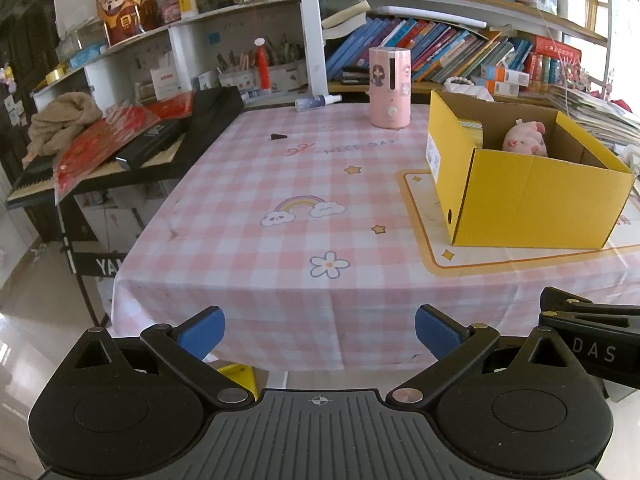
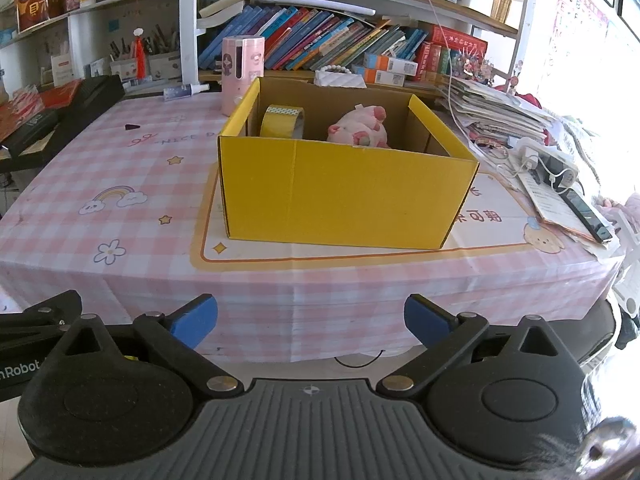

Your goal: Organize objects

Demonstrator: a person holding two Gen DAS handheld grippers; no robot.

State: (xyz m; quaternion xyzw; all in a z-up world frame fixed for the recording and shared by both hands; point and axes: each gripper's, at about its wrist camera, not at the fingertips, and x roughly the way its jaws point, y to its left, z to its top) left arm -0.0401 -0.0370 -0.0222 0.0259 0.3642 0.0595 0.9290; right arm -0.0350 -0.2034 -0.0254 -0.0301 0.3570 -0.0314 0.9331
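Jaws of both grippers spread wide, nothing between the blue pads. Left gripper [image 1: 320, 330] held off the near edge of the table [image 1: 248, 184], short of the pink checked cloth; right gripper [image 2: 310, 322] likewise short of the near edge, facing the box.

From the left on the cloth: small dark triangular piece [image 1: 278, 136] lying alone toward the far left. Further back, clear spray bottle [image 1: 318, 101] on its side at the far edge. Just right of it, pink cylindrical device [image 1: 389, 87] standing upright, near the far left corner of the box but apart from it. Then yellow cardboard box [image 2: 344, 196], open at the top, sitting on an orange-bordered mat [image 2: 360, 254] at the right half of the table. Inside the box, at the left, a roll of yellow tape [image 2: 282, 121] standing on edge against the wall; at the right, a pink plush pig [image 2: 360, 128] resting on the bottom. Well to the right of the box, a loose pile of papers and cables [image 2: 532, 160] along the table's right edge.
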